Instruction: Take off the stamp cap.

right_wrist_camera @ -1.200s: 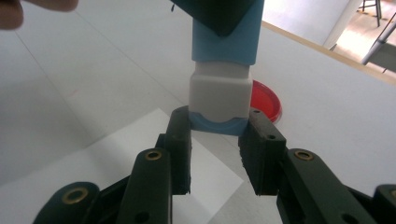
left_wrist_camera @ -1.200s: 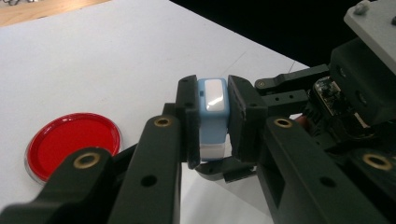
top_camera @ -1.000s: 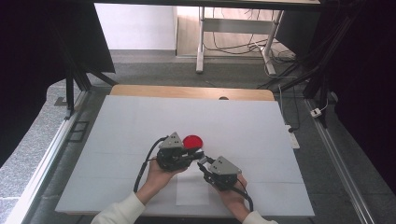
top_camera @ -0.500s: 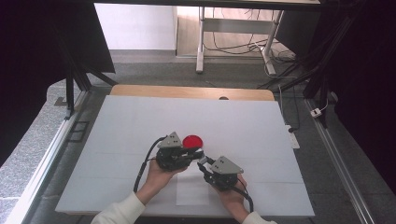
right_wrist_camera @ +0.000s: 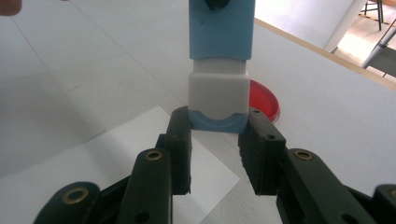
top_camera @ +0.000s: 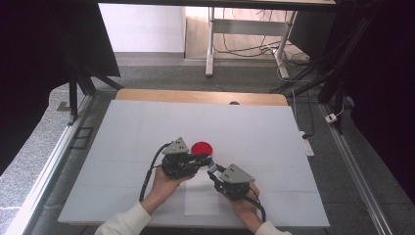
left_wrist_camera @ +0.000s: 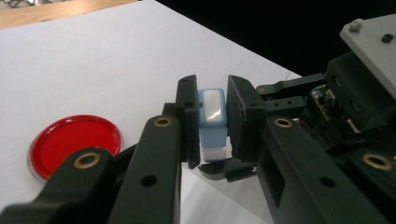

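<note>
A small blue and white stamp-like block (left_wrist_camera: 212, 122) is gripped from two sides above the white table. My left gripper (left_wrist_camera: 212, 116) is shut on its blue body, with the glossy white top face showing between the jaws. My right gripper (right_wrist_camera: 217, 125) is shut on the other end (right_wrist_camera: 218, 95), where a white band meets a blue tip. In the high view the two grippers, left (top_camera: 207, 158) and right (top_camera: 213, 170), meet tip to tip near the table's front middle with the block (top_camera: 211, 165) between them. A flat red round dish (top_camera: 201, 148) lies just behind them.
A white paper sheet (top_camera: 201, 198) lies on the table under the grippers near the front edge. The white table cover (top_camera: 122, 132) has a wooden strip (top_camera: 195, 96) at its far edge. Black frame posts and cables stand beyond the table.
</note>
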Tool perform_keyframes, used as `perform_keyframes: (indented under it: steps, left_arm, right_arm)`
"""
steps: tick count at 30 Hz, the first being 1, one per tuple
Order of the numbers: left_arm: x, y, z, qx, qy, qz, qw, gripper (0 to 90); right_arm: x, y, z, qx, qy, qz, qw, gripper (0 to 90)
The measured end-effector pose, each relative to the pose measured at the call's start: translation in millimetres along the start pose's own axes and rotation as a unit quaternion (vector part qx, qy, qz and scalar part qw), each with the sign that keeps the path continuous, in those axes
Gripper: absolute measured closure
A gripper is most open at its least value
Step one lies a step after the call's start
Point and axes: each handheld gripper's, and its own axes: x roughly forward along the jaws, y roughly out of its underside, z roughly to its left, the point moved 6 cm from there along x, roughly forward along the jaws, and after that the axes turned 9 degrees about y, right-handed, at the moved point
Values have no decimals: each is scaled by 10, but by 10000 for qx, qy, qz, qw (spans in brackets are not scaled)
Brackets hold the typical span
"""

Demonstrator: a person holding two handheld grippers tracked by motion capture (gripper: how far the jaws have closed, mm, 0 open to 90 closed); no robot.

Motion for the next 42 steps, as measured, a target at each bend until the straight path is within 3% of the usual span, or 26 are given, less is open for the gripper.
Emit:
perform_keyframes:
  steps: [22,32,39,42]
  left_arm:
    - [10,4,-6,9,-45,-32,10000,756]
    - [11,10,-9,10,-38,-6,10000,759]
    - [4,4,-15,18,-51,-61,10000,758]
    - [8,11,-12,32,-68,-26,10000,758]
  right_arm:
    - [2,7,-7,104,-22,0,9999,652]
    - [10,17,-6,-35,-4,54,10000,655]
    - [-9,7,-2,195,6,7,9998,655]
    - [-7,11,4,111,43,42,9999,655]
